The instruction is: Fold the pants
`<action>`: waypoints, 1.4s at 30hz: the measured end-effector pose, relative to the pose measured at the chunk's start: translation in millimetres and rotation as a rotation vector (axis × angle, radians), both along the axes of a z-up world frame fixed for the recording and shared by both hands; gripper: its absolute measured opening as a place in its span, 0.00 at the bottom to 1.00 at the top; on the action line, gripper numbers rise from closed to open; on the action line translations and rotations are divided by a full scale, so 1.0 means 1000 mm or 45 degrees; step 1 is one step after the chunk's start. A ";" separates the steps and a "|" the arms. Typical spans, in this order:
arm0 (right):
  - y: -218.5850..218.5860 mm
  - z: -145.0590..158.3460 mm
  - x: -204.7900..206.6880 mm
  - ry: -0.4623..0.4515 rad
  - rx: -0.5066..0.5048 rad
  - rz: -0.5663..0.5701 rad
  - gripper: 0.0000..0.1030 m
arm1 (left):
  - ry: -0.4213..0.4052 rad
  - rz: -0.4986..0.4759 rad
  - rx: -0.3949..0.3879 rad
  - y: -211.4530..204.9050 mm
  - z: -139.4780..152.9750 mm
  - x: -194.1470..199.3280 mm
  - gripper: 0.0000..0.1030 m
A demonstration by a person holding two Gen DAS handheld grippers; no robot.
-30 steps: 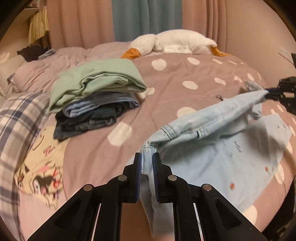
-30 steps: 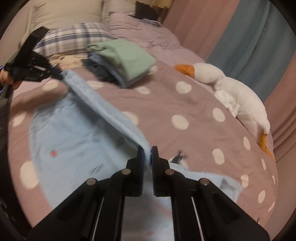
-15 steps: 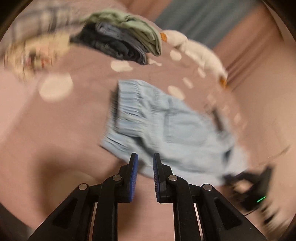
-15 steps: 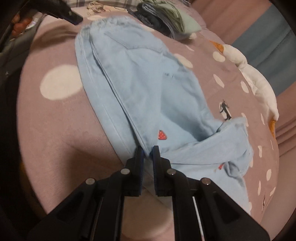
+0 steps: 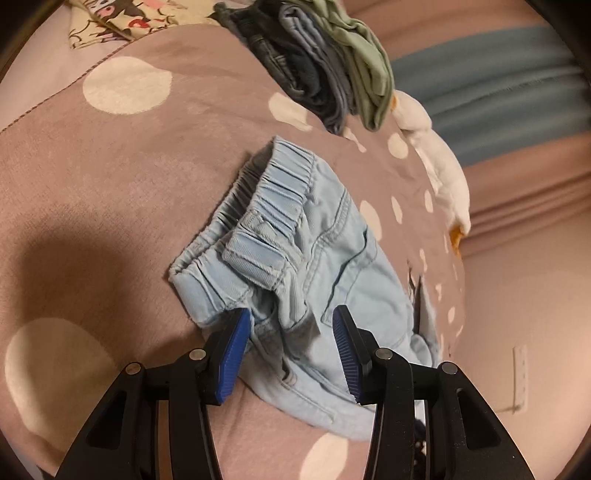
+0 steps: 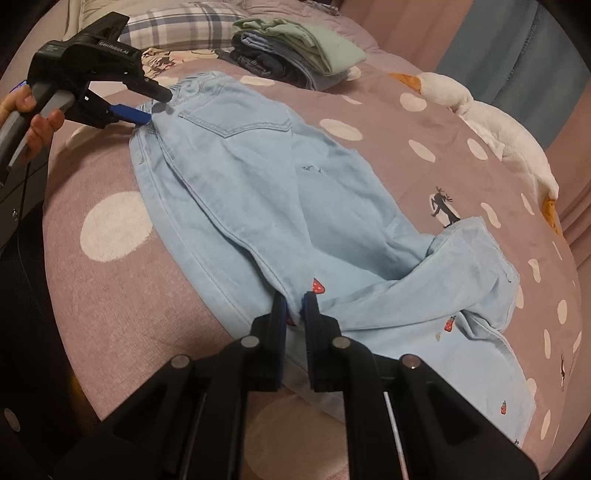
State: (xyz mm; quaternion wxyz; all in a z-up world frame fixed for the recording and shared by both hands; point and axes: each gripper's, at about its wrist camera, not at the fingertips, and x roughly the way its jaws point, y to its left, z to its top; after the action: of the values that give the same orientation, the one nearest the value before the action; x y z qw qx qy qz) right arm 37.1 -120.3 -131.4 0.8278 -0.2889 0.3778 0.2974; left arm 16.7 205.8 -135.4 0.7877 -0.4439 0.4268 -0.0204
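Note:
Light blue pants [image 6: 280, 192] lie on the spotted mauve bedspread, folded lengthwise, the lower legs bent and rumpled at the right. The elastic waistband [image 5: 273, 206] shows close in the left wrist view. My left gripper [image 5: 291, 332] is open, its blue pads either side of the waistband's near corner; it also shows in the right wrist view [image 6: 147, 107] at the waist end. My right gripper [image 6: 294, 306] is shut on the pants' folded edge near mid-leg, beside a small red strawberry patch [image 6: 317, 286].
A stack of folded clothes [image 6: 295, 51], green on top, sits at the far side of the bed, also in the left wrist view [image 5: 325, 62]. A white plush goose [image 6: 491, 122] lies along the right. A plaid pillow [image 6: 184, 18] and curtains are behind.
The pants went from being held up stretched between both grippers to lying on the bed. My left gripper has opened and let go of the waistband. The right stays shut on the fabric.

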 end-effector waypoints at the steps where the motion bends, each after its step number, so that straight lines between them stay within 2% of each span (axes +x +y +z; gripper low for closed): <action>1: 0.000 0.001 0.000 -0.004 0.000 0.004 0.09 | 0.012 -0.004 0.008 -0.001 0.001 0.000 0.44; 3: 0.002 0.004 -0.004 -0.016 -0.004 0.015 0.09 | 0.056 -0.026 0.043 -0.004 0.005 0.003 0.44; 6: 0.001 0.011 -0.006 -0.027 0.000 0.029 0.09 | 0.053 -0.035 0.047 -0.004 0.012 -0.002 0.44; 10: -0.002 0.023 -0.003 -0.038 0.056 0.016 0.09 | -0.020 -0.054 -0.131 -0.002 0.015 -0.010 0.44; 18: -0.007 0.061 0.014 -0.090 0.198 -0.036 0.09 | 0.056 -0.122 -0.177 -0.021 -0.002 -0.002 0.44; 22: -0.009 0.079 0.018 -0.118 0.259 -0.050 0.09 | 0.041 -0.073 -0.200 -0.017 -0.007 0.001 0.44; 26: -0.015 0.082 0.011 -0.104 0.291 -0.053 0.08 | -0.037 0.053 -0.223 0.000 -0.007 0.006 0.44; 28: -0.017 0.078 0.008 -0.092 0.294 -0.053 0.08 | -0.069 0.111 -0.203 0.007 -0.005 0.003 0.31; 29: -0.017 0.076 0.007 -0.098 0.281 -0.055 0.08 | -0.091 0.109 -0.183 0.008 -0.001 0.001 0.09; 32: -0.020 0.064 0.008 -0.062 0.257 -0.056 0.07 | -0.115 0.095 -0.064 0.010 0.012 -0.011 0.06; 34: -0.019 0.051 0.010 -0.023 0.213 -0.056 0.08 | -0.087 0.087 -0.044 0.012 0.011 -0.016 0.06; 35: -0.019 0.046 0.010 0.037 0.230 -0.028 0.08 | -0.085 0.082 -0.043 0.011 0.011 -0.017 0.06; 37: -0.020 0.040 0.006 0.093 0.257 -0.007 0.18 | -0.089 0.075 -0.029 0.011 0.011 -0.019 0.06; 38: -0.018 0.037 0.003 0.092 0.254 -0.002 0.37 | -0.086 0.074 -0.028 0.011 0.011 -0.018 0.06; 39: -0.016 0.034 -0.002 0.080 0.256 0.012 0.47 | -0.084 0.076 -0.033 0.009 0.011 -0.015 0.06; 42: -0.007 0.024 -0.007 0.080 0.215 0.068 0.42 | -0.113 0.074 -0.041 0.005 0.020 -0.009 0.06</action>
State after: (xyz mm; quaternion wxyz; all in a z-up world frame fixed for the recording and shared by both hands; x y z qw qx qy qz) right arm 29.8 -126.9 -107.6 0.8287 -0.2186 0.3693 0.3593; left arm 7.7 211.0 -115.4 0.7989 -0.4673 0.3779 -0.0241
